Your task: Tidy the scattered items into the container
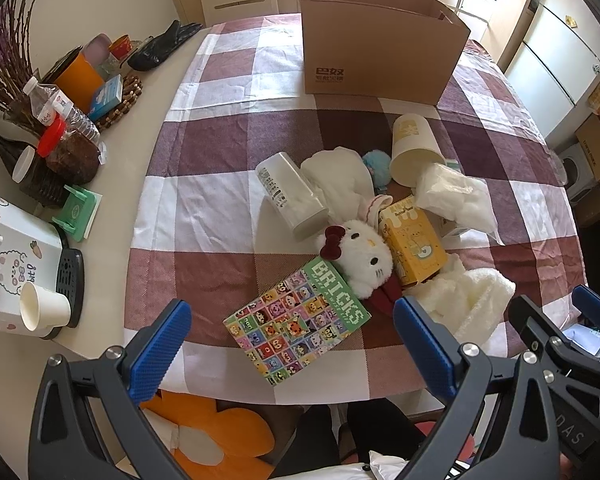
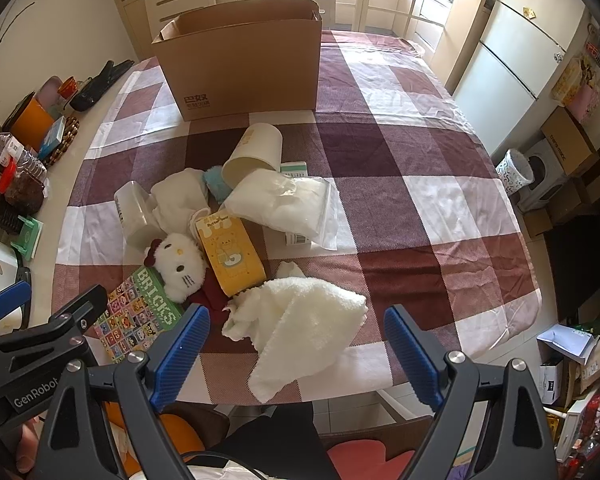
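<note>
White towel [image 2: 300, 320] lies at the table's near edge under your wide, empty right gripper [image 2: 296, 356]; pinch its thick fold; left gripper [image 1: 292, 344], also wide, takes the bricks box [image 1: 296, 320].

At the left edge of the left wrist view, off the checked cloth, stand a water bottle [image 1: 50, 98], an orange container [image 1: 78, 80], a red-lidded jar [image 1: 70, 152], a green holder [image 1: 80, 210] and a paper cup [image 1: 42, 310], with a white fridge [image 1: 560, 36] at upper right.
</note>
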Available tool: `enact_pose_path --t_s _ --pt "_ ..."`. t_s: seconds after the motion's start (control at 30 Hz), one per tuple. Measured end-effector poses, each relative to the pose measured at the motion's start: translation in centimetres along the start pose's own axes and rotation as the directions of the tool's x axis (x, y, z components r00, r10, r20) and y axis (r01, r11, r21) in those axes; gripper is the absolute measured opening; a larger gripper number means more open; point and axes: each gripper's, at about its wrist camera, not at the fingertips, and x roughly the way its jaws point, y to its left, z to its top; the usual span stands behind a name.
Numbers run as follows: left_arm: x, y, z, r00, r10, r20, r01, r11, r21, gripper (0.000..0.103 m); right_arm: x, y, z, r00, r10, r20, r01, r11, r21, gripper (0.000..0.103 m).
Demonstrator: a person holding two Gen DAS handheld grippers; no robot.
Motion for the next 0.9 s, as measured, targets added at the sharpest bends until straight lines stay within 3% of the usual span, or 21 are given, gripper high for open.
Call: enact_pose_path --t_s 0.9 --pt "-0.01 -0.01 -0.05 1.000 -0.009 0.002 0.009 1.000 0.010 0.101 -0.02 0.03 -0.02 1.000 0.000 0.000 0.000 1.000 0.002 0.092"
